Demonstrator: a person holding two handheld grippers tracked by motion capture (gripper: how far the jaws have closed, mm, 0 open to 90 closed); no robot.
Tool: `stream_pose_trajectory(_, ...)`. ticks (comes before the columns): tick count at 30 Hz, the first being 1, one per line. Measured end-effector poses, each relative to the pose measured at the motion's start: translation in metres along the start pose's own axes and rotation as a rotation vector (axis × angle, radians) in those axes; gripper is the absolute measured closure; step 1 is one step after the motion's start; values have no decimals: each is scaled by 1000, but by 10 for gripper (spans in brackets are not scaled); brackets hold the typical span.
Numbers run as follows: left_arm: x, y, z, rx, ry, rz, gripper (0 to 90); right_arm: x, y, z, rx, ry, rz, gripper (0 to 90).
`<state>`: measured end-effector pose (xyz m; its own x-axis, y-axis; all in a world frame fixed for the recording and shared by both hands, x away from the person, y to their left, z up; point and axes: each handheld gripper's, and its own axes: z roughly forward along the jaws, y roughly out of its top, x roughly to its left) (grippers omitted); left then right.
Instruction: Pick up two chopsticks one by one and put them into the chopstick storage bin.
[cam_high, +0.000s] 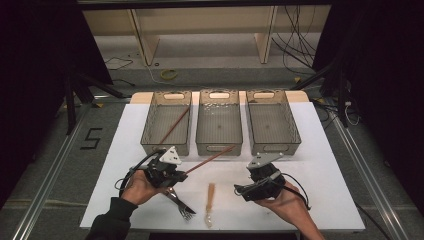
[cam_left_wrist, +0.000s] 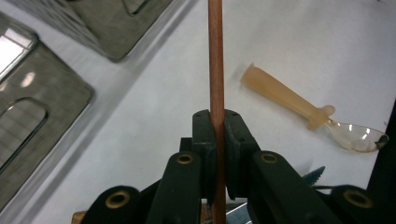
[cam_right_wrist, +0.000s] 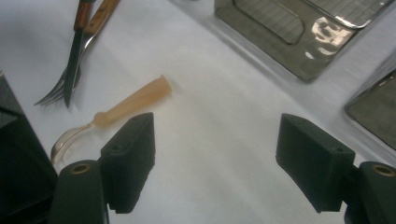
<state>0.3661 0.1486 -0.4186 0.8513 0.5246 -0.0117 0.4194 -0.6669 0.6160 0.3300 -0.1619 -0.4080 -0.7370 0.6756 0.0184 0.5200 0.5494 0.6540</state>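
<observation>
While I am carrying the chopstick (cam_left_wrist: 215, 60) in my left gripper (cam_high: 172, 176), the pads are pinching it near one end, so that most of its length is running out ahead of the fingertips toward the middle bin (cam_high: 219, 122). I am judging the stick to be light, stiff and smooth-sided: a narrow round shaft that is likely to pivot or slide in a flat-pad grip, so a hold nearer its middle would be steadier than this end hold. A second chopstick (cam_high: 174, 125) is leaning inside the left bin (cam_high: 167, 121), beyond my left fingers. Just under and behind that gripper a fork (cam_high: 180, 202) is lying on the white sheet (cam_high: 320, 165). Between my two grippers a clear spoon (cam_right_wrist: 109, 115) with a tan handle is resting flat; it is looking light and slick. My right gripper (cam_right_wrist: 217, 158) is hovering with its jaws spread wide, gripping nothing, the spoon's handle lying just beyond its left finger (cam_right_wrist: 130, 158).
</observation>
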Motion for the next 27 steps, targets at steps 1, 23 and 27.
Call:
stream_pose_trajectory(1, 2, 0, -1, -10, 5, -20, 845, -2, -3, 1, -29, -3, 21, 289)
stream_pose_trajectory(23, 37, -3, -22, -80, 72, -174, 846, -7, -20, 10, -76, 23, 93, 266)
stream_pose_trajectory(27, 46, -2, -29, -99, 88, -193, 846, -7, -22, 10, -77, 25, 100, 266)
